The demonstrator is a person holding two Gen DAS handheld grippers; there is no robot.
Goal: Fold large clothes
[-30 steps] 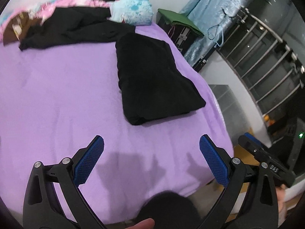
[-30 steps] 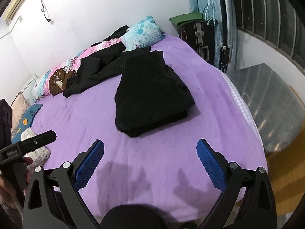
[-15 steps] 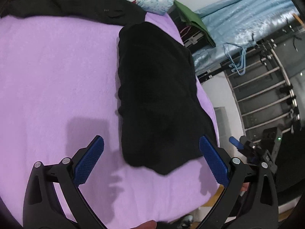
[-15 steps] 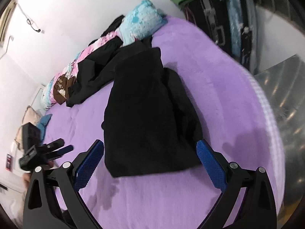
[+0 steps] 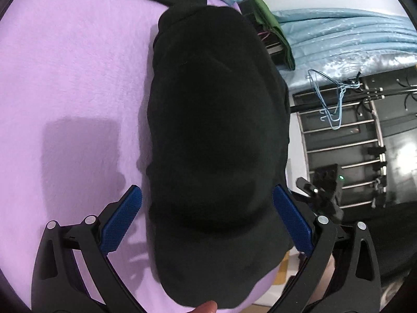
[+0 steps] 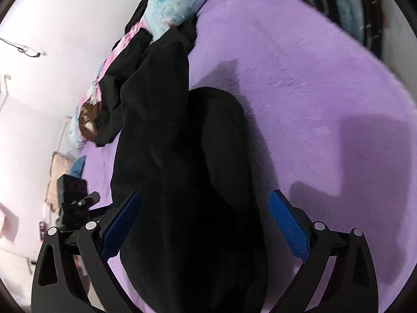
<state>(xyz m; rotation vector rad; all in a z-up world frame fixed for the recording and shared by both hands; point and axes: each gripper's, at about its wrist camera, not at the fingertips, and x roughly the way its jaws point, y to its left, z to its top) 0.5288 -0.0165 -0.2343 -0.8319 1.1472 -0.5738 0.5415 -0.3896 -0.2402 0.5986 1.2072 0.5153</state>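
A folded black garment (image 5: 216, 135) lies on the purple bed cover (image 5: 73, 60); it also shows in the right wrist view (image 6: 187, 182). My left gripper (image 5: 207, 221) is open, its blue pads (image 5: 121, 221) either side of the garment's near end, close above it. My right gripper (image 6: 204, 224) is open too, straddling the garment's near end from the other side. Neither holds anything. The other gripper's body shows at the edge of each view (image 5: 325, 185) (image 6: 73, 195).
More black clothes (image 6: 125, 78) and patterned pillows (image 6: 177, 0) lie at the bed's far end. A blue curtain (image 5: 338, 39), hangers (image 5: 331, 99), a metal rail (image 5: 338, 143) and a dark case with green cloth (image 5: 271, 26) stand beside the bed.
Both grippers have moved forward and down from the bed's near edge until they straddle the folded black garment. Both stayed open.
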